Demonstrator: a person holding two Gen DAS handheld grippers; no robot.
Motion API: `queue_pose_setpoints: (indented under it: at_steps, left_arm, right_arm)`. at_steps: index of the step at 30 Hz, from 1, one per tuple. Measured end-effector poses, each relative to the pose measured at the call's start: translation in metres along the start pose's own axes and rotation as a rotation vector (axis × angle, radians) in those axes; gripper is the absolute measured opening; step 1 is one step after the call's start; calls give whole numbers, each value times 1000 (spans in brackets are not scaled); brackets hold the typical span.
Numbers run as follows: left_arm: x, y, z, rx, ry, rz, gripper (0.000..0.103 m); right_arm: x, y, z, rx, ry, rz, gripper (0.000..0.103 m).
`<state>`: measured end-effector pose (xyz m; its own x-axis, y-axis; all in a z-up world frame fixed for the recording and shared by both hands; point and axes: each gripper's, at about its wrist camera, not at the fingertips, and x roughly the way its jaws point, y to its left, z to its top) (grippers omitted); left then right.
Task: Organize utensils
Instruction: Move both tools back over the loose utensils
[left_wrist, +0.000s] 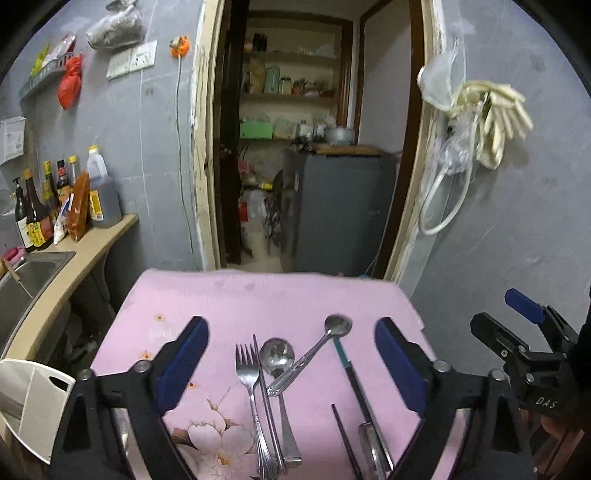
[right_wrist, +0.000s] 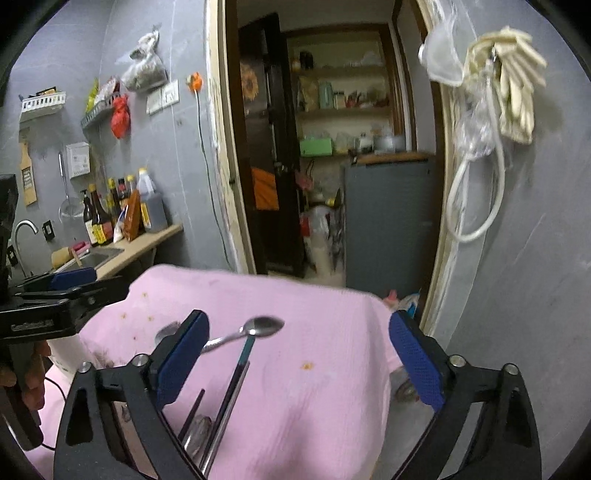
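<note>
Two tongs (left_wrist: 291, 363) (right_wrist: 299, 354), two spoons (left_wrist: 277, 354), one fork (left_wrist: 247, 369)

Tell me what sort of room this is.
Most likely a small home kitchen. A steel sink is set in a counter with sauce bottles beside it, cutlery such as a fork lies on a pink cloth, and a doorway opens onto pantry shelves.

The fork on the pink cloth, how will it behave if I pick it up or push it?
The fork looks like thin polished metal, so probably stiff, fairly light, and slippery. It lies flat against a slim metal rod, so a push would likely shift both, and the soft pink cloth may bunch.
</note>
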<state>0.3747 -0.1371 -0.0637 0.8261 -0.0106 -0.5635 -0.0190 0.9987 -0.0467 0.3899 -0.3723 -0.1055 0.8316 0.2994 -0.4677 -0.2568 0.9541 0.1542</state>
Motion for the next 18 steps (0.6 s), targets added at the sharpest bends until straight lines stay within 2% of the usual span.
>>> queue_pose_setpoints:
  at_steps: [8, 12, 18]
  left_arm:
    - [55, 7, -12, -58, 162, 70, 62]
    - [73, 14, -22, -77, 220, 105, 57]
    - [90, 22, -34, -114, 280, 122, 49]
  right_arm:
    - [60, 1, -23, 48, 156, 118, 64]
    - [91, 0, -30, 92, 233, 191, 51]
    - [141, 8, -44, 174, 366, 286, 45]
